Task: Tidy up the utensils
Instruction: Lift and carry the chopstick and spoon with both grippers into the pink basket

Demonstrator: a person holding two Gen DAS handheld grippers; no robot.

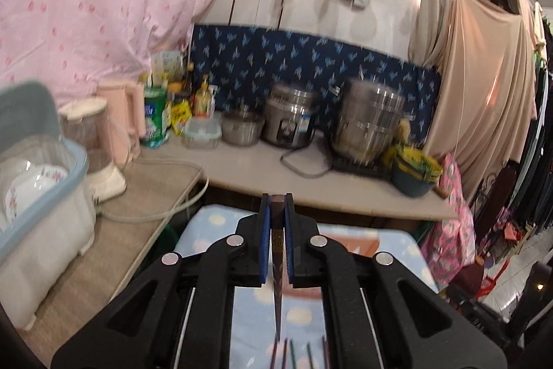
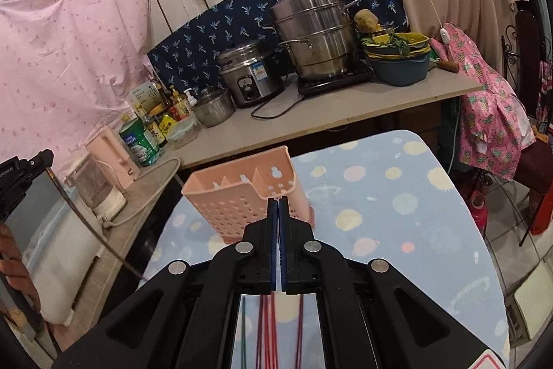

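My left gripper [image 1: 277, 200] is shut on a dark brown chopstick [image 1: 277, 251], held lengthwise between the blue pads above the dotted blue table [image 1: 214, 220]. The left gripper and its chopstick [image 2: 90, 223] also show at the left edge of the right wrist view. My right gripper [image 2: 278, 200] is shut with nothing visible between its pads, just in front of a pink perforated utensil holder [image 2: 242, 196] standing on the table [image 2: 397, 196]. Several coloured chopsticks [image 2: 269, 334] lie on the table under my right gripper; several chopsticks [image 1: 297, 351] also show under the left.
A counter [image 2: 345, 106] behind the table carries a steel steamer pot [image 2: 314, 37], rice cooker [image 2: 247, 75], stacked bowls [image 2: 401, 57], bottles and a blender [image 1: 100, 144]. A dish rack with plates [image 1: 38, 189] stands at left. Curtains hang around.
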